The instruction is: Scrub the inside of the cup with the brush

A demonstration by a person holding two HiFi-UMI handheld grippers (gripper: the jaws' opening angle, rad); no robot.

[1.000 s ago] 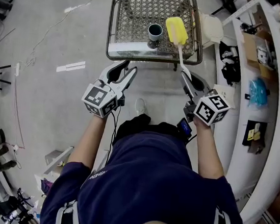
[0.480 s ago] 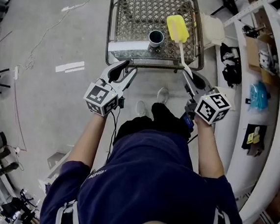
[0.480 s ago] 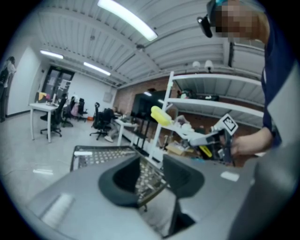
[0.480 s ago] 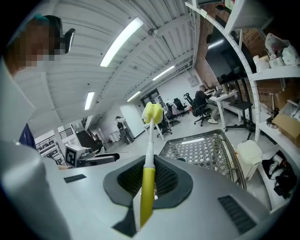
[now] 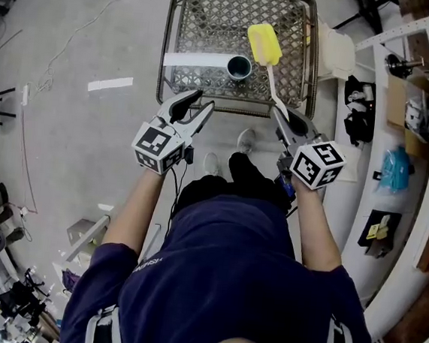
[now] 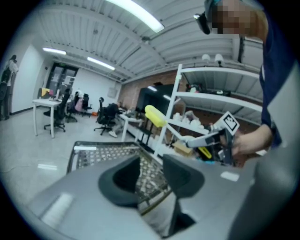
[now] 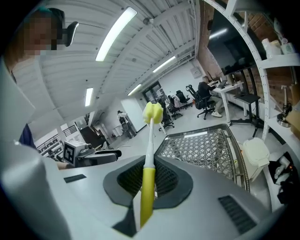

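Close in front of the person, the left gripper (image 5: pixel 203 98) is closed with nothing in it. The right gripper (image 5: pixel 281 111) clamps the handle of the brush (image 5: pixel 264 44). Farther out, the yellow brush head hangs over the mesh table (image 5: pixel 213 24), just right of the upright cup (image 5: pixel 239 67) and outside it. The scene fits either a scrub still to come or one already finished.

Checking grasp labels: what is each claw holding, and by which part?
Right claw holds the brush by the yellow grip end of its handle, with the head pointing forward. Left claw is shut, with nothing in it.
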